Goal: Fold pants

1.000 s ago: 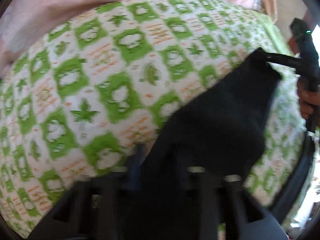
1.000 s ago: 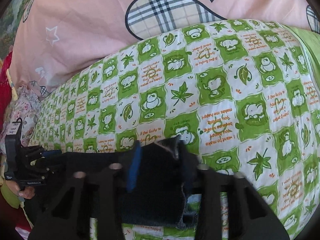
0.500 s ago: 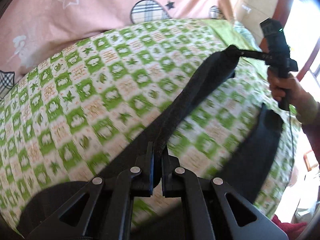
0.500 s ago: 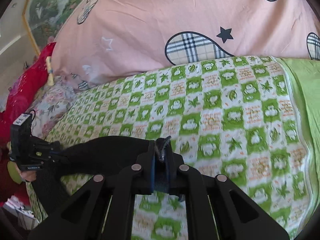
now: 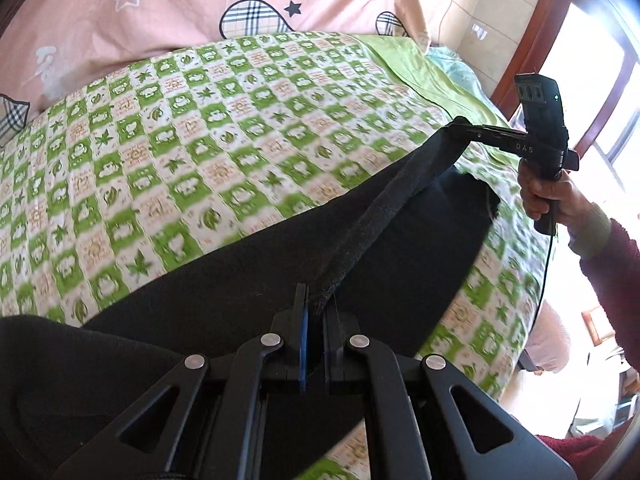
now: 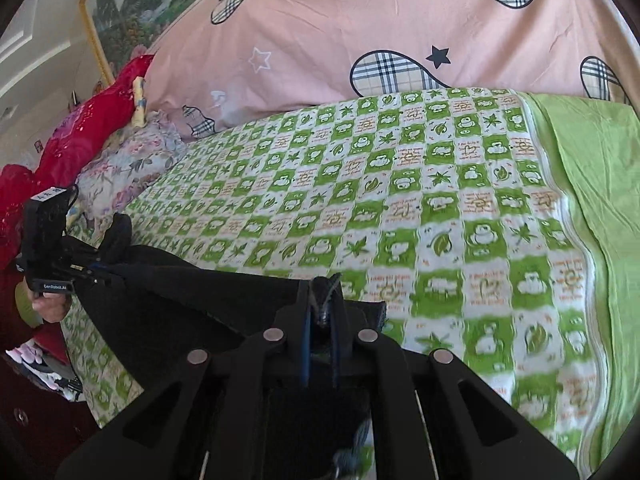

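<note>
Gripping the pants [image 5: 280,264] at both ends, left gripper [image 5: 316,312] and right gripper [image 6: 322,308] stretch them over the bed [image 6: 440,200]; no fold visible yet.

Pants [image 5: 248,280]: plain black. Bed sheet [image 6: 400,184]: green-and-white checks, printed leaves, animals, orange lettering. Adjoining sheet [image 6: 580,152]: solid lime green. Quilt [image 6: 340,28]: pink, with plaid shapes, black and white stars. Both tools black: left tool [image 5: 315,312], right tool [image 6: 322,312].
</note>
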`<state>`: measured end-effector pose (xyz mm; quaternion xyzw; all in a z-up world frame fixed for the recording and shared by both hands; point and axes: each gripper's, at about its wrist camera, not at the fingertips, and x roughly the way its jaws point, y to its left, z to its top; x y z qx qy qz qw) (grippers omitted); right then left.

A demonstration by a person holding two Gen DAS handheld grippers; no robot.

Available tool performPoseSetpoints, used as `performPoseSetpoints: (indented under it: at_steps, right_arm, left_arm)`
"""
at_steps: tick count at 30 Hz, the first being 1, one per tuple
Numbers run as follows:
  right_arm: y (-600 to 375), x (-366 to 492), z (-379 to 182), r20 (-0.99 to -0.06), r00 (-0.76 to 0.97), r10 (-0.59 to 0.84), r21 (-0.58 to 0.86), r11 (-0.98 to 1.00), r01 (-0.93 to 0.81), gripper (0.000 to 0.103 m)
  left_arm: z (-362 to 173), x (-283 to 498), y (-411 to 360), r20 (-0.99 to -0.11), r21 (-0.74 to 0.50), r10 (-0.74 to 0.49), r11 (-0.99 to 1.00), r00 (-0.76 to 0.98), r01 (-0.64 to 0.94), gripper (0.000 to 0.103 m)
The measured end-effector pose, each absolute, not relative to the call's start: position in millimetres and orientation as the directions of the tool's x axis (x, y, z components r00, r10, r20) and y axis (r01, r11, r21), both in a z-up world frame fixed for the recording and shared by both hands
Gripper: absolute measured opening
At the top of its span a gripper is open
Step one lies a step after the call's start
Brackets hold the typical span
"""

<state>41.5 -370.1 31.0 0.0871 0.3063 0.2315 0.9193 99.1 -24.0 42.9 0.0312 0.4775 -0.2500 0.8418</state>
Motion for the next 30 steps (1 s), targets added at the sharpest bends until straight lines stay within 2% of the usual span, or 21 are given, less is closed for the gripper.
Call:
performPoseSetpoints:
  at_steps: [9, 16, 24, 27, 29, 30]
  right_arm:
    - [-369.3, 5.3, 26.7, -0.547, 0.706, 0.45, 0.232, 0.892, -0.389, 0.008]
    - [-365.5, -2.6, -6.7, -0.625, 0.668, 0.404, 0.203, 0.91, -0.361, 0.008]
    - [-373.1, -15.4, -16.7, -0.638, 0.66, 0.397, 0.236, 0.916, -0.323, 0.008]
    - [-377.0, -21.5, -13.8, -0.642, 0.668, 0.376, 0.262, 0.927, -0.27, 0.022]
    - [-378.1, -29.3, -10.1, -0.65, 0.686, 0.326, 0.247, 0.945, -0.215, 0.045]
    - [-378.9, -34.7, -7.5, -0.642, 0.699, 0.314, 0.245, 0.949, -0.2, 0.045]
  left_arm:
    - [38.6, 68.4, -34.5, -0.803, -0.206, -0.429, 0.852, 0.414, 0.482, 0.003]
    - [3.8, 63.3, -42.3, -0.837, -0.231, -0.423, 0.848, 0.347, 0.477, 0.003]
    - [-19.2, 55.2, -45.3, -0.852, -0.236, -0.413, 0.852, 0.323, 0.467, 0.006]
    - [-20.8, 51.8, -44.2, -0.846, -0.259, -0.424, 0.856, 0.322, 0.447, 0.012]
    - [-19.3, 47.0, -41.4, -0.837, -0.285, -0.443, 0.853, 0.32, 0.437, 0.015]
    - [-19.5, 44.8, -40.1, -0.835, -0.288, -0.445, 0.854, 0.323, 0.433, 0.019]
